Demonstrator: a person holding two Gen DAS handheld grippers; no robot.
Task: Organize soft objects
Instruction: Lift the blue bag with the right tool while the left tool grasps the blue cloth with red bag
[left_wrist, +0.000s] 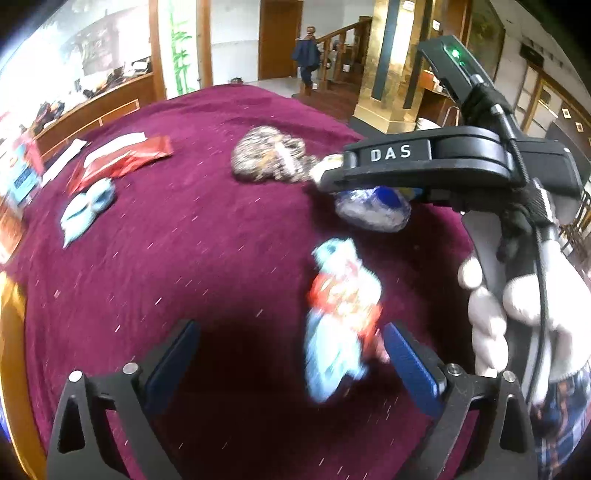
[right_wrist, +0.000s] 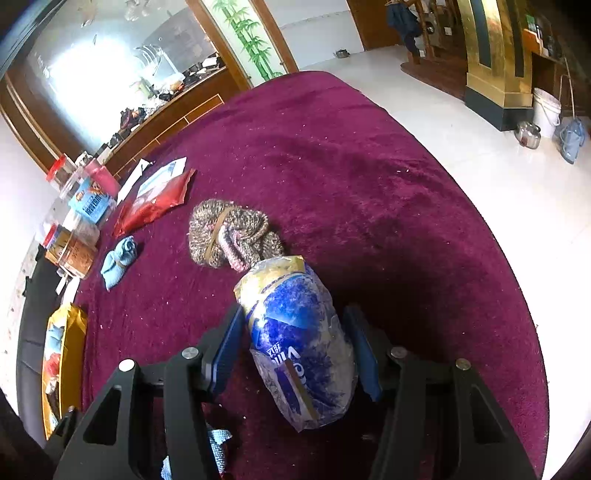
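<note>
Between the blue-padded fingers of the right gripper (right_wrist: 295, 354) sits a crinkled blue-and-white plastic-wrapped soft pack (right_wrist: 299, 343), lying on the plush maroon-covered round surface (right_wrist: 369, 166); the jaws stand spread just wider than the pack, and whether either pad actually touches the wrap cannot be told from the right wrist view. My worry is the wrap itself: it looks slick and loose, so if the jaws close only on film and not on the soft bulk, the pack could slide out or tear as it lifts. Its far end lies against, or just beside, a mottled brown knitted bundle bound with a band (right_wrist: 225, 232), so a careless drag might shove that bundle along the cloth. The left gripper (left_wrist: 291, 354) has its jaws wide and empty above the surface, with a light-blue-and-red printed cloth toy (left_wrist: 343, 314) close by its right pad; the left wrist view is blurred, suggesting motion, and a fast sweep could knock the toy aside. A small pale-blue folded cloth (right_wrist: 118, 262) and a flat red foil pouch (right_wrist: 155, 203) lie well apart, safe from both.
</note>
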